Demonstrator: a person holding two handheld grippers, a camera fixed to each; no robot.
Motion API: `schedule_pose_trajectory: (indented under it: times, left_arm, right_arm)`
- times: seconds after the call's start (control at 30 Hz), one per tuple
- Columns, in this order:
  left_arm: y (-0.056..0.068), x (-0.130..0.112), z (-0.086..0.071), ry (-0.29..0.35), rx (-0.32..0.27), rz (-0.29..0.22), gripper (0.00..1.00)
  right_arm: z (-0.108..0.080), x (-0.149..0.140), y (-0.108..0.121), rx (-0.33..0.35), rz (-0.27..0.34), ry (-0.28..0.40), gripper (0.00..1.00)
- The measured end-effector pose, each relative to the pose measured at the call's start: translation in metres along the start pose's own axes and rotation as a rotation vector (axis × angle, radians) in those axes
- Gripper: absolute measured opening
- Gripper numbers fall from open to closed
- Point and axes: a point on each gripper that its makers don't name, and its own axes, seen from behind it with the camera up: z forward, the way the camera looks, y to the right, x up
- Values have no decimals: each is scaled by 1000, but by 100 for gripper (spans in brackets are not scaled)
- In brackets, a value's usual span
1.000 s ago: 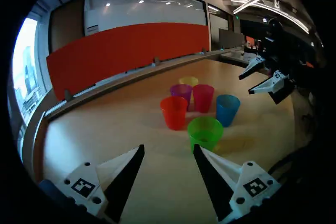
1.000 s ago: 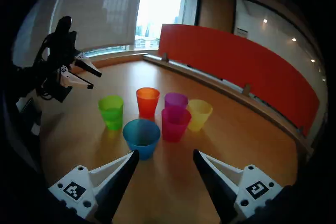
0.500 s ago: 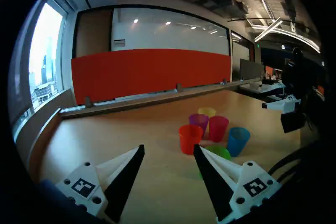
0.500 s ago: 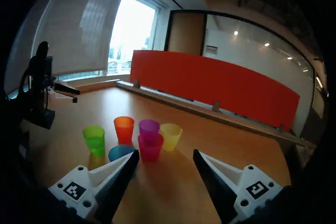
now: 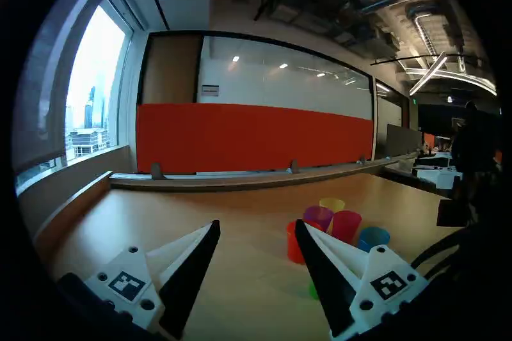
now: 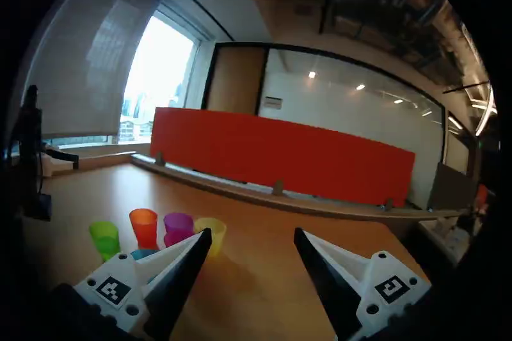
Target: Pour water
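Your left gripper [image 5: 256,222] was spread wide with nothing between its 2 fingers, held low over the wooden table [image 5: 160,213]. Just beyond its right finger stood the orange cup [image 5: 293,243], partly hidden by that finger. Close beside it, all upright, were the purple cup [image 5: 317,215], pink cup [image 5: 346,224] and blue cup [image 5: 373,237], with the yellow cup [image 5: 331,203] behind them. Your right gripper [image 6: 253,231] was also wide and empty. In the right gripper view the green cup [image 6: 104,238] stood at the left end of the group, ahead and left of the left finger. Whether any cup held water could not be told. Beyond the table ran a red partition [image 5: 249,136], with a window [image 5: 89,117] to its left.
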Motion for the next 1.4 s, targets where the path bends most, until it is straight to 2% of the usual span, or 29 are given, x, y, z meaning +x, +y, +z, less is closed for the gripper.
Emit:
schedule_pose_trajectory:
  times: [0.27, 0.47, 0.77, 1.0, 1.17, 1.4]
  left_arm:
    - [-2, 9, 1, 51, 55, -15, 86]
    - [-7, 17, 2, 102, 88, -38, 86]
    - [-15, 24, -2, 129, 142, -10, 86]
    - [-17, 26, -3, 156, 185, 10, 86]
    - [-23, 21, -3, 168, 225, 22, 86]
    - [-17, 5, 1, 175, 232, 8, 86]
  right_arm:
    - [-8, 20, 33, -139, 80, 98, 100]
    - [-9, 15, 51, -189, 150, 120, 100]
    - [-5, -4, 60, -240, 115, 95, 100]
    - [-6, -16, 65, -264, 133, 74, 100]
    - [-10, -15, 74, -294, 143, 85, 100]
    - [-18, -11, 76, -304, 163, 113, 100]
